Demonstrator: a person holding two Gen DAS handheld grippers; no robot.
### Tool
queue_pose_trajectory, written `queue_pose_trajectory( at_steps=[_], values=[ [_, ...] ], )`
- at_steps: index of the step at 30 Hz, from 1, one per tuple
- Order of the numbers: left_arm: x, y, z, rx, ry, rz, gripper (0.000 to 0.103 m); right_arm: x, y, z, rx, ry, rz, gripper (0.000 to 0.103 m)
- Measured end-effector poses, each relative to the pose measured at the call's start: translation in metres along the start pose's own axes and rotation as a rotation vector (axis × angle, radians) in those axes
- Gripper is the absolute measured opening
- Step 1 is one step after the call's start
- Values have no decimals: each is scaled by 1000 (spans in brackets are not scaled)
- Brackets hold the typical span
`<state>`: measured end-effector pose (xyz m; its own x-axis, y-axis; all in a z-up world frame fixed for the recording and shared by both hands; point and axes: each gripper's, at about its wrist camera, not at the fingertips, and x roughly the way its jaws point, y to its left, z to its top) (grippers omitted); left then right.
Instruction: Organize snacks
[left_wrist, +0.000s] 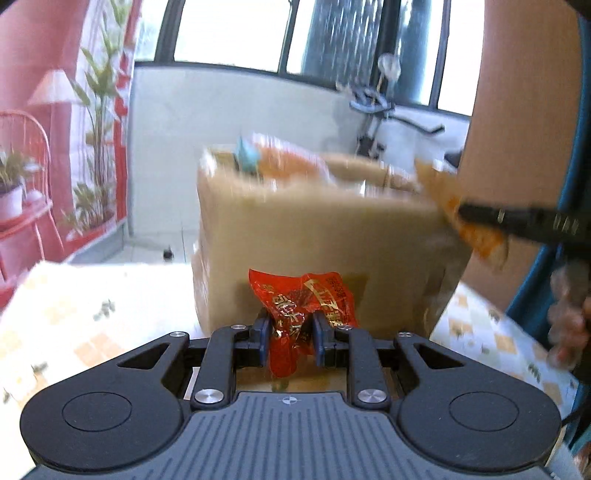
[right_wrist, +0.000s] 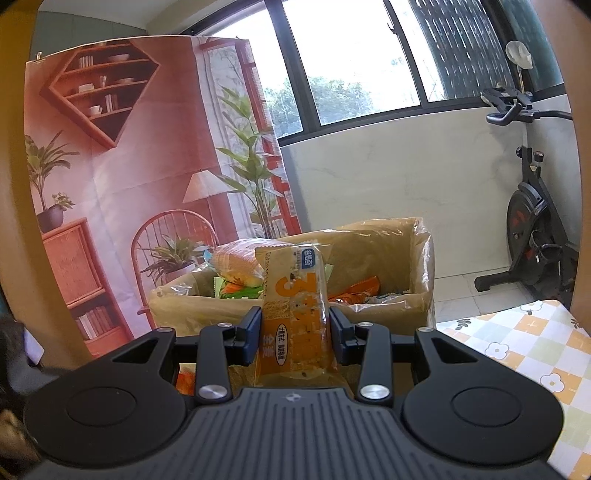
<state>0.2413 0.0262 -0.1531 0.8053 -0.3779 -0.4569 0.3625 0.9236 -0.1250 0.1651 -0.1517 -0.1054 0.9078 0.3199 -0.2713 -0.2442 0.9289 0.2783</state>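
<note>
My left gripper (left_wrist: 290, 334) is shut on a crumpled red snack packet (left_wrist: 301, 310), held low in front of the near side of a cardboard box (left_wrist: 314, 236) on the table. The box holds several snack bags. My right gripper (right_wrist: 295, 332) is shut on an orange snack bar packet (right_wrist: 295, 310), held upright just short of the box (right_wrist: 388, 314) and above its rim. In the left wrist view the right gripper (left_wrist: 517, 219) with its orange packet (left_wrist: 461, 210) shows at the box's upper right corner.
The table has a checked floral cloth (right_wrist: 524, 350), also in the left wrist view (left_wrist: 92, 314). A printed backdrop (right_wrist: 129, 166) hangs behind on the left. An exercise bike (right_wrist: 532, 221) stands on the floor at the right, under the window.
</note>
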Motion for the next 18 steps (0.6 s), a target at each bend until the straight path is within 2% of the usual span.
queue_pose_trajectory(
  at_steps=[4,10,18],
  values=[
    [-13,-4,23,6,-75,1,24,1,3,1,-6,2,-4,40],
    [-12,-23,57,34,-158,-9,24,4,2,7,-12,-3,-15,40],
    [18,-34,89,58,-185,-20,24,18,-2,26,-39,-20,-47,40]
  ],
)
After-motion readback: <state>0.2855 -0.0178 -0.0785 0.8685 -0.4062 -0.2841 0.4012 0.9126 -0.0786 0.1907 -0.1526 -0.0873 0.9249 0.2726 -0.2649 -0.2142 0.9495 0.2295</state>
